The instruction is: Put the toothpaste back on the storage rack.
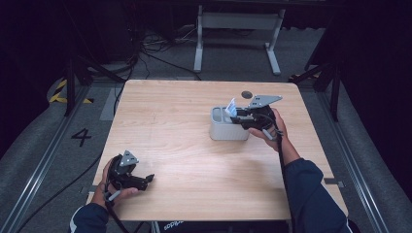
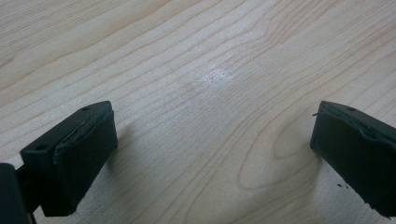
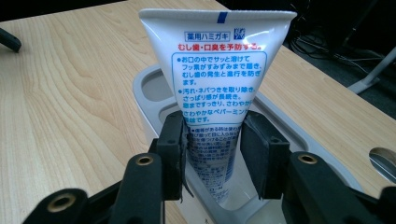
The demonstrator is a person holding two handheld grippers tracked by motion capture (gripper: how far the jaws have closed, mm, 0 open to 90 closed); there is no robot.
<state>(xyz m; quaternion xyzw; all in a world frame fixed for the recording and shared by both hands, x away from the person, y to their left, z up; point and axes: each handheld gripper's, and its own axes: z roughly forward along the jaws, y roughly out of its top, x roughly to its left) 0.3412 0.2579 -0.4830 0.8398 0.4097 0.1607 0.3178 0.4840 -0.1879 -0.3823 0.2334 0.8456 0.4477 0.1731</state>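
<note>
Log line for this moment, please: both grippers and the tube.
right gripper: shut on toothpaste tube, upright over grey holder | left gripper: open, nothing between jaws, over bare table near its front left corner

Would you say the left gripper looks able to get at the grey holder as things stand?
Probably yes. The left gripper is open, with bare table between it and the grey holder. The right gripper, though, is shut on the toothpaste tube in it, crowding the holder's top.

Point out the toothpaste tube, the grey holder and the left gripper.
toothpaste tube point(image 3: 219, 74): right gripper view, printed face.
grey holder point(image 1: 227, 131): high view, front wall.
left gripper point(image 1: 149, 179): high view, between its fingertips.
</note>
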